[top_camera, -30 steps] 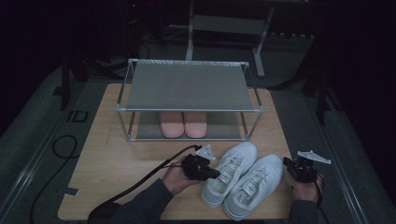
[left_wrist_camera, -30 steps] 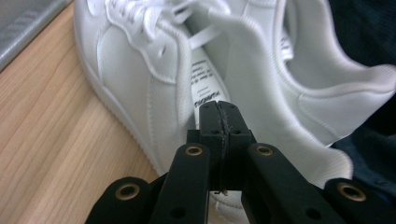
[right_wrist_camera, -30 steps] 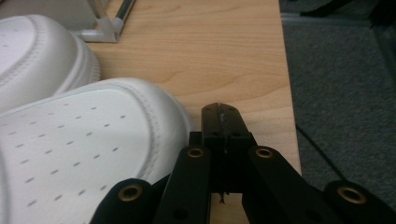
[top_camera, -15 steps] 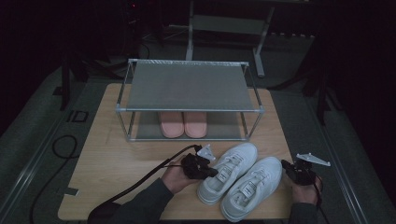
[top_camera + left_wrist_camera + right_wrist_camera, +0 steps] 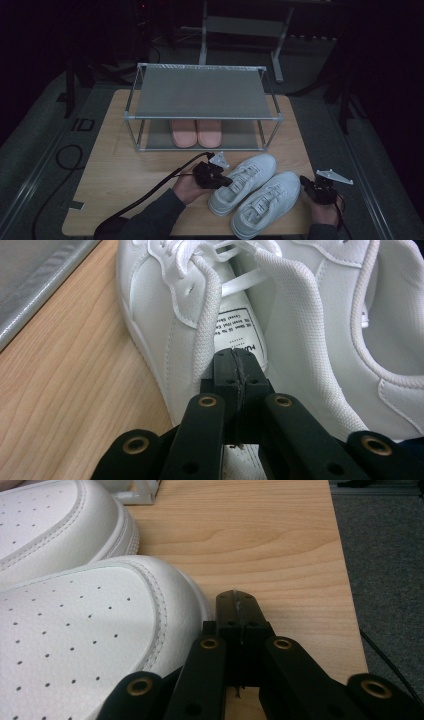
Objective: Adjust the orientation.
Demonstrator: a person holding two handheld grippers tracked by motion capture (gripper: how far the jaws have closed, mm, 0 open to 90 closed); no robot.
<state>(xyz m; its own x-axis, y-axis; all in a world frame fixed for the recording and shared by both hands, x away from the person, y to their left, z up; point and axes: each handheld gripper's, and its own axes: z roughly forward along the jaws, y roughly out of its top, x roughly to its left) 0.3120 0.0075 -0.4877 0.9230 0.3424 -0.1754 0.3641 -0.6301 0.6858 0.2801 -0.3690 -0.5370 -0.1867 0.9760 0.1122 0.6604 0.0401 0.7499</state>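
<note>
- Jaws of left gripper (image 5: 235,371) pressed together, empty; tip poked into the collar opening of the left white sneaker (image 5: 243,182).
- Jaws of right gripper (image 5: 236,611) together, empty, just beside the toe of the right white sneaker (image 5: 85,640).
- Both sneakers side by side on wooden table (image 5: 125,175), near-right, in front of the shoe rack (image 5: 200,95).
- Pink slippers (image 5: 192,132) on the rack's lower shelf.

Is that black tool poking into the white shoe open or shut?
Shut. In the left gripper view the left tool has its two black jaws pressed together with nothing between them, the tip resting inside the collar of the white sneaker.
</note>
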